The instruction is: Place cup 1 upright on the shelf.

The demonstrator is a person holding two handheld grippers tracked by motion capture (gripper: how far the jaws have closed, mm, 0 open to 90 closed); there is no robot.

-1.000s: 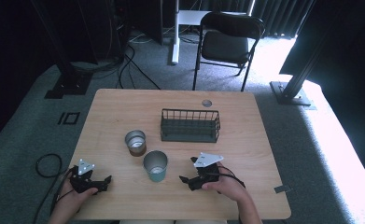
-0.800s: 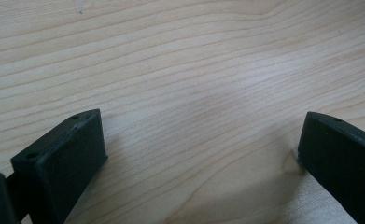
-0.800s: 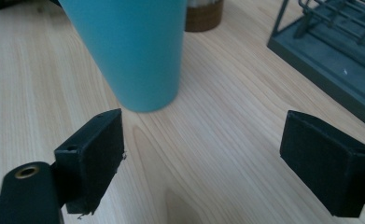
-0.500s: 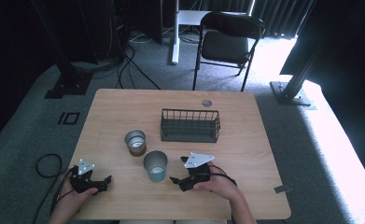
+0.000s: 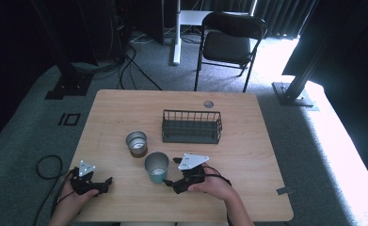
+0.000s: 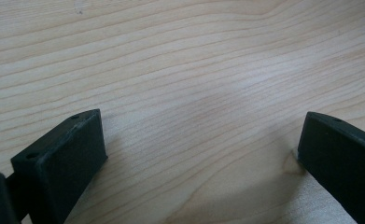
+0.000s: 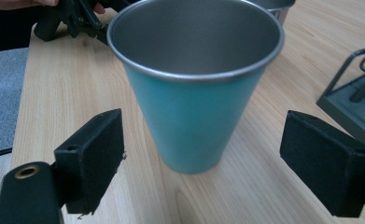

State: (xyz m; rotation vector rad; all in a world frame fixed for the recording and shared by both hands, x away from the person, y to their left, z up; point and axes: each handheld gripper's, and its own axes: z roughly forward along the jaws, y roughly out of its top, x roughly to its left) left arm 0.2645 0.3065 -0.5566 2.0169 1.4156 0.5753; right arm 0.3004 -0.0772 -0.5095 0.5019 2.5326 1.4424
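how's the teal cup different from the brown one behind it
The teal metal cup has a blue-green outer wall, while the brown metal cup has a brown one. The teal cup stands nearer the person, just ahead of the open right claw; the brown cup stands farther back, toward the dark wire basket. In the high view the teal cup looks slightly larger. Both stand upright on the wooden table and have bare steel insides.

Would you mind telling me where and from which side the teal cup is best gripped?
Grip the teal cup across its side wall, probably near mid-height. It stands upright and tapers toward the base, so a low grip might slip. Come in level from the person's side, where the right gripper already faces it, jaws open on either side.
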